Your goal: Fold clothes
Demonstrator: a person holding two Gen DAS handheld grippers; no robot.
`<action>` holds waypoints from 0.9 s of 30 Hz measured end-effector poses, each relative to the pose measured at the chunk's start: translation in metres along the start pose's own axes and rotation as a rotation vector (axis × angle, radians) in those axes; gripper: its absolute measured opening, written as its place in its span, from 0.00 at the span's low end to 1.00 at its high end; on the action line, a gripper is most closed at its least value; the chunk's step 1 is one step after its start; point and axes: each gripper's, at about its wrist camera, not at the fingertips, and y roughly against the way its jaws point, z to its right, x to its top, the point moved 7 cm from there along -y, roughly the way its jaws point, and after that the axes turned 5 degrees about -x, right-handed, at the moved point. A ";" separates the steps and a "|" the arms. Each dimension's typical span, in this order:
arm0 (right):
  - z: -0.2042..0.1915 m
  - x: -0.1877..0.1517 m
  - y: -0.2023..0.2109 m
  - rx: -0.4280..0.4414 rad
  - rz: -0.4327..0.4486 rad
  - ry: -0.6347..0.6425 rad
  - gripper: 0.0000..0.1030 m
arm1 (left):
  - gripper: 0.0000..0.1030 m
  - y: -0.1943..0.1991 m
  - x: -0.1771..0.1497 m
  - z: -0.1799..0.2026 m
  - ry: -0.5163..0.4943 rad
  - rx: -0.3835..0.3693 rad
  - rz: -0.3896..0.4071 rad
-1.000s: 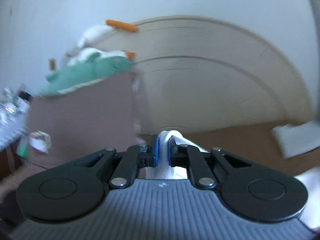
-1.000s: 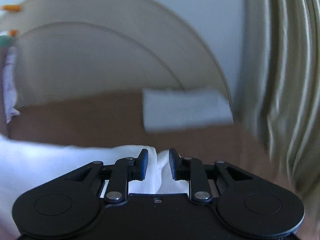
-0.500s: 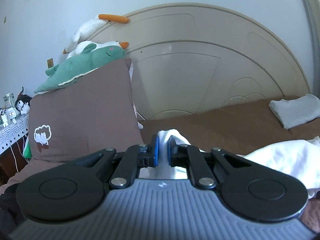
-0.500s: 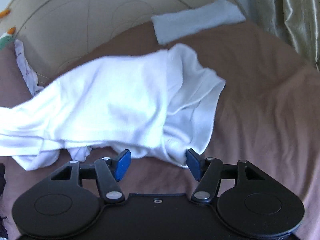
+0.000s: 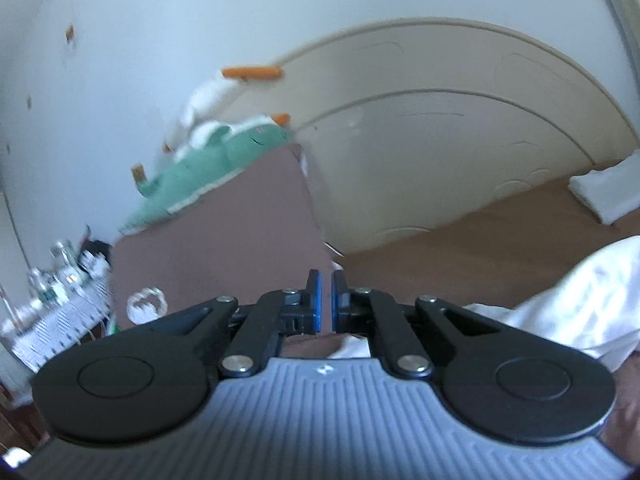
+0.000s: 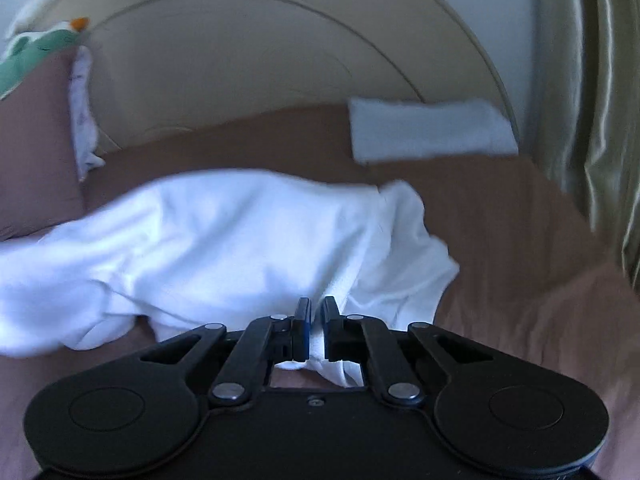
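While both views blur, right gripper pinches white shirt crumpled mid-bed, left gripper narrowly parted, apparently empty, folded cloth near headboard.

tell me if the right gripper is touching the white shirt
Touching. The right wrist view shows the right gripper with its jaws nearly shut on a fold of the white shirt, cloth showing between them.

We see bed under brown sheet. On it: crumpled white garment at centre, folded white cloth at 1 o'clock by headboard, brown pillow propped at 9 o'clock.
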 end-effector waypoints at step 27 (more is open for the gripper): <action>0.006 -0.007 -0.049 0.189 -0.146 -0.331 0.43 | 0.06 -0.102 -0.183 0.062 0.437 -0.462 -0.724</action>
